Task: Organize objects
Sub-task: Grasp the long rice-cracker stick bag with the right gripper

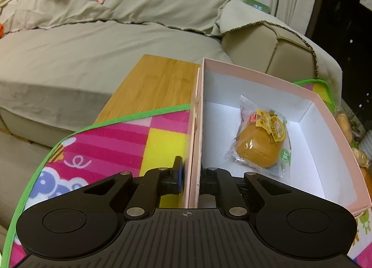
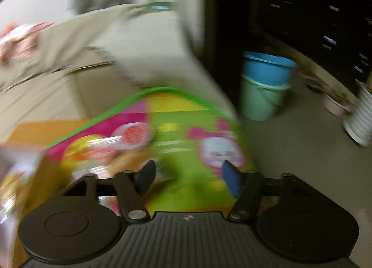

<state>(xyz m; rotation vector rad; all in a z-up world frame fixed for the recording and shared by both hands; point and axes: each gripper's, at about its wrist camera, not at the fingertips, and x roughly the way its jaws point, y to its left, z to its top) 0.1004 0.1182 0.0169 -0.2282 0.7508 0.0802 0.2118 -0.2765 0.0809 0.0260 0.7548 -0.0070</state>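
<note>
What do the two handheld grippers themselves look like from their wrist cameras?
Both look alike: the left gripper and right gripper have black ribbed bodies with a small crosshair mark, round black discs on both sides, silver pivot pins and black fingers carrying blue pads. No cables or sleeves show.

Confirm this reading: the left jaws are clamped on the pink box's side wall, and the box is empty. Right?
Not quite. The left gripper does clamp the pink box wall, but the box is not empty: a wrapped bun lies inside, as the left wrist view shows.
</note>
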